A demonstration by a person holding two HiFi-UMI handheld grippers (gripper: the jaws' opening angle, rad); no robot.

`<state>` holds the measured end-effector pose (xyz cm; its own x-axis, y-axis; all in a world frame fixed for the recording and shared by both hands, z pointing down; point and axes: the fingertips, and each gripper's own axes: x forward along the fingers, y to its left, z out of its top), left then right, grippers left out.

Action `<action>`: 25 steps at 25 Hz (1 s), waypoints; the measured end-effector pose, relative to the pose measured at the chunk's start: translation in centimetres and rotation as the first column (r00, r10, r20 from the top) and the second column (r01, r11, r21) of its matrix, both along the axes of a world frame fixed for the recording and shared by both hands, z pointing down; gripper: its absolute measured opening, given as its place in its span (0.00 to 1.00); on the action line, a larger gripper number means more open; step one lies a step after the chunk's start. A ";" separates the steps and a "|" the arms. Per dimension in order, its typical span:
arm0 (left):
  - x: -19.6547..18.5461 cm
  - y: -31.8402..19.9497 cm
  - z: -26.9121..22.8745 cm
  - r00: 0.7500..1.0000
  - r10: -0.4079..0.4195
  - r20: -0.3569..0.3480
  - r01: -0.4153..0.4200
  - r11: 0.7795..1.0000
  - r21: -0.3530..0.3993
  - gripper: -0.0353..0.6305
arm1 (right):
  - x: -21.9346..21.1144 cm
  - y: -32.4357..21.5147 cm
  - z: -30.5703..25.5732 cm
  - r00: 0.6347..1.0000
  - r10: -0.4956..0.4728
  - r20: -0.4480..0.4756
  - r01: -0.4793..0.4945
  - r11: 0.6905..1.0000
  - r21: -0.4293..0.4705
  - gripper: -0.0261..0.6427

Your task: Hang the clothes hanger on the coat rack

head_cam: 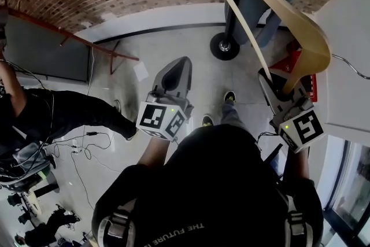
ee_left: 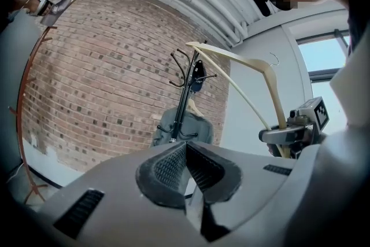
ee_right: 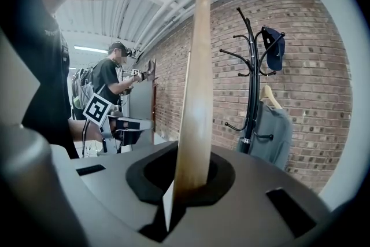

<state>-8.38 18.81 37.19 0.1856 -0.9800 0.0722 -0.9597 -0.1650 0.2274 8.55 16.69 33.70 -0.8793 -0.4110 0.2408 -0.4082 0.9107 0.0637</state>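
Observation:
My right gripper (head_cam: 278, 88) is shut on the lower end of a pale wooden clothes hanger (head_cam: 300, 26), which rises steeply above it; its wire hook (head_cam: 354, 68) points right. In the right gripper view the hanger (ee_right: 195, 84) stands upright between the pads of that gripper (ee_right: 188, 185). Ahead stands the black coat rack (ee_right: 252, 75), with its round base (head_cam: 224, 46) on the floor. A grey garment (ee_right: 273, 131) and a dark cap (ee_right: 273, 46) hang on it. My left gripper (head_cam: 177, 69) is shut with nothing in it, level, to the left of the hanger. In the left gripper view the rack (ee_left: 184, 95) is straight ahead.
A brick wall (ee_right: 324, 66) runs behind the rack. A white wall (head_cam: 350, 37) is close on the right. Another person (head_cam: 40, 107) stands at the left with grippers, near cables (head_cam: 81, 150) on the floor. A rust-red metal frame (head_cam: 75, 40) leans at the left.

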 end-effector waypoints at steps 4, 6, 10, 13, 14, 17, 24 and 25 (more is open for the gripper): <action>1.1 -4.5 -0.6 1.000 0.007 0.019 -0.007 1.000 0.022 0.08 | 0.8 -4.0 0.3 1.000 -0.021 -0.006 0.021 0.999 0.024 0.08; 1.8 -7.0 -1.0 1.000 0.010 0.027 -0.011 0.999 0.032 0.08 | 1.2 -6.2 0.3 0.999 -0.031 -0.015 0.032 0.999 0.033 0.08; 3.1 -11.6 -1.7 0.999 0.012 0.045 -0.014 0.999 0.037 0.08 | 2.4 -10.6 0.0 0.999 -0.046 -0.016 0.046 0.998 0.034 0.08; 4.1 -14.2 -1.9 0.998 0.012 0.055 -0.014 0.999 0.033 0.08 | 3.4 -13.6 0.1 0.999 -0.050 -0.017 0.050 0.999 0.016 0.08; 4.3 -14.9 -1.8 0.998 0.011 0.057 -0.012 1.000 0.028 0.08 | 3.7 -14.4 0.3 0.999 -0.050 -0.021 0.050 0.999 0.010 0.08; 4.8 -16.5 -1.7 0.998 0.002 0.067 -0.003 1.000 0.009 0.08 | 4.1 -16.6 0.7 0.998 -0.059 -0.022 0.059 0.998 -0.024 0.08; 5.4 -18.9 -1.0 0.997 -0.021 0.076 0.023 1.000 -0.016 0.08 | 4.6 -20.0 1.4 0.996 -0.090 -0.025 0.089 0.995 -0.035 0.08; 5.4 -19.1 -1.0 0.997 -0.025 0.076 0.026 0.999 -0.019 0.08 | 4.5 -20.2 1.4 0.995 -0.095 -0.023 0.094 0.995 -0.040 0.08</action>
